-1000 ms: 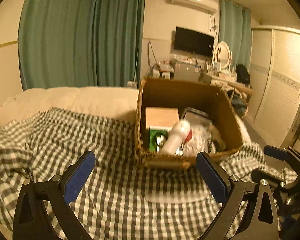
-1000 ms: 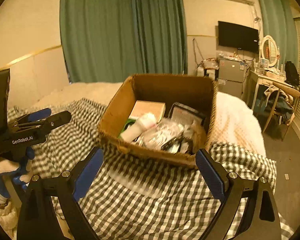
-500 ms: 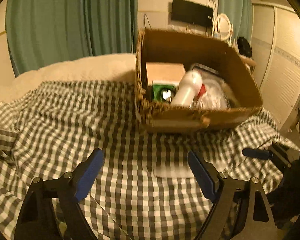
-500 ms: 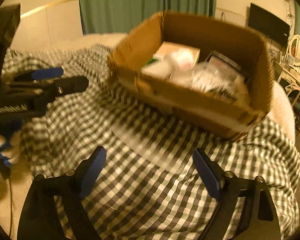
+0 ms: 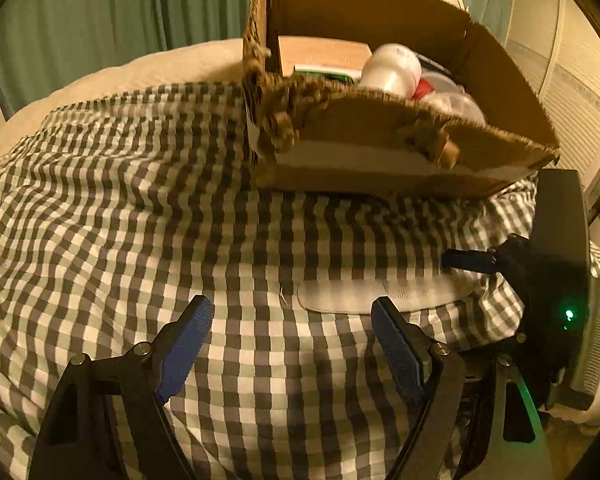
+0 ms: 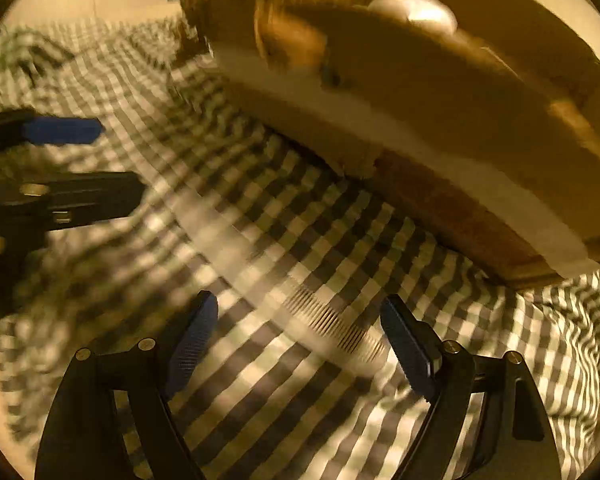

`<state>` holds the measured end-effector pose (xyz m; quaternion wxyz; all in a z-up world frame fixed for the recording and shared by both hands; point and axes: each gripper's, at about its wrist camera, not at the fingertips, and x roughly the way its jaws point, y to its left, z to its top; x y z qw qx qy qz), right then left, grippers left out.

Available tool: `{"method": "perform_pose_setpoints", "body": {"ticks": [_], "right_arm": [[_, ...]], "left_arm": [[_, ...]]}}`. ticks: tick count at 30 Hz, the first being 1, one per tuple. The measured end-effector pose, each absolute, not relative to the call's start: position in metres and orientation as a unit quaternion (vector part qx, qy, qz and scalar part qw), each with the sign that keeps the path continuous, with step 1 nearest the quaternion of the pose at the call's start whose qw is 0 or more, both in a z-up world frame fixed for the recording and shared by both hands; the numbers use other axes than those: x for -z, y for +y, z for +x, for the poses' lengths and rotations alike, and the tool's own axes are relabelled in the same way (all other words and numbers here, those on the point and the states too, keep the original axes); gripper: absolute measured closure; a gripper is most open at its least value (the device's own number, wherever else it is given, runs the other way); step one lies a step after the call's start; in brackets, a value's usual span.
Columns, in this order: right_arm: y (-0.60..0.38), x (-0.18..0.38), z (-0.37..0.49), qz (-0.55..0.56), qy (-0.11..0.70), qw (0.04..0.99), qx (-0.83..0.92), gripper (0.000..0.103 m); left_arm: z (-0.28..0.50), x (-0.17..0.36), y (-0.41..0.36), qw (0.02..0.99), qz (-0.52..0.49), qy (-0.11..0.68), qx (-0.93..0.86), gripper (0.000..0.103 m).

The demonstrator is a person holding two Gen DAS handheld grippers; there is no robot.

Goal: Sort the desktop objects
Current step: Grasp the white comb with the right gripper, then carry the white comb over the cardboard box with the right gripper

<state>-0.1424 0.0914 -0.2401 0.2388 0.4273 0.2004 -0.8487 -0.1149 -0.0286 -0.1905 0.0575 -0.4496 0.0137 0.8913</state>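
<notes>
Reaching for clear comb (image 6: 300, 300) before cardboard box (image 5: 380, 160); both hand-held grippers (image 5: 288, 336) (image 6: 300, 332) spread, empty; next: straddle comb, pinch.

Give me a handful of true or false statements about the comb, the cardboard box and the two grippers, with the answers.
1. The clear comb lies inside the cardboard box. False: it lies on the checked cloth in front of the box.
2. The left gripper holds nothing. True.
3. The right gripper is clamped on the comb. False: its jaws are open, with the comb's end between them.
4. A white bottle lies in the box. True.
5. The box is empty. False: it holds several things.
</notes>
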Motion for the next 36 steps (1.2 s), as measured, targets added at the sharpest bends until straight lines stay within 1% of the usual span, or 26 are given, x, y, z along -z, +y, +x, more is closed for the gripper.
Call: {"method": "perform_pose_setpoints", "body": {"ticks": [3,4,5,6,7,9,10,11,12,14,16,18,24,36], "right_arm": [[0.090,0.253,-0.149,0.433,0.197,0.244,0.845,0.020],[0.092,0.254,-0.151,0.436,0.189,0.245,0.845,0.022],[0.094,0.254,-0.152,0.439,0.183,0.247,0.844,0.028],[0.095,0.253,-0.153,0.441,0.177,0.250,0.844,0.037],[0.096,0.253,-0.153,0.443,0.175,0.252,0.843,0.042],[0.096,0.252,-0.151,0.446,0.171,0.260,0.839,0.054],[0.095,0.251,-0.149,0.446,0.173,0.260,0.838,0.057],[0.094,0.251,-0.148,0.448,0.172,0.261,0.837,0.065],[0.094,0.250,-0.147,0.451,0.168,0.262,0.837,0.076],[0.094,0.246,-0.144,0.451,0.165,0.265,0.836,0.085],[0.095,0.243,-0.140,0.452,0.167,0.260,0.837,0.089],[0.098,0.240,-0.138,0.451,0.159,0.256,0.840,0.097],[0.110,0.223,-0.122,0.441,0.139,0.259,0.848,0.100],[0.134,0.168,-0.082,0.383,0.114,0.255,0.881,0.101]], "left_arm": [[-0.116,0.195,-0.028,0.059,-0.455,0.012,-0.889,0.019],[-0.116,0.196,-0.028,0.059,-0.456,0.013,-0.888,0.019],[-0.116,0.198,-0.027,0.059,-0.457,0.015,-0.888,0.019],[-0.117,0.200,-0.026,0.059,-0.457,0.017,-0.887,0.021],[-0.116,0.202,-0.025,0.058,-0.458,0.021,-0.887,0.023],[-0.117,0.202,-0.024,0.057,-0.461,0.022,-0.886,0.030],[-0.116,0.202,-0.024,0.058,-0.460,0.020,-0.886,0.031],[-0.116,0.200,-0.025,0.058,-0.459,0.019,-0.887,0.031],[-0.115,0.197,-0.025,0.056,-0.455,0.018,-0.888,0.031],[-0.113,0.192,-0.026,0.056,-0.450,0.014,-0.891,0.031],[-0.111,0.183,-0.026,0.056,-0.441,0.012,-0.895,0.031],[-0.109,0.174,-0.027,0.058,-0.434,0.011,-0.899,0.031],[-0.096,0.145,-0.025,0.065,-0.402,0.010,-0.913,0.031],[-0.065,0.080,-0.013,0.083,-0.321,0.010,-0.943,0.031]]}}
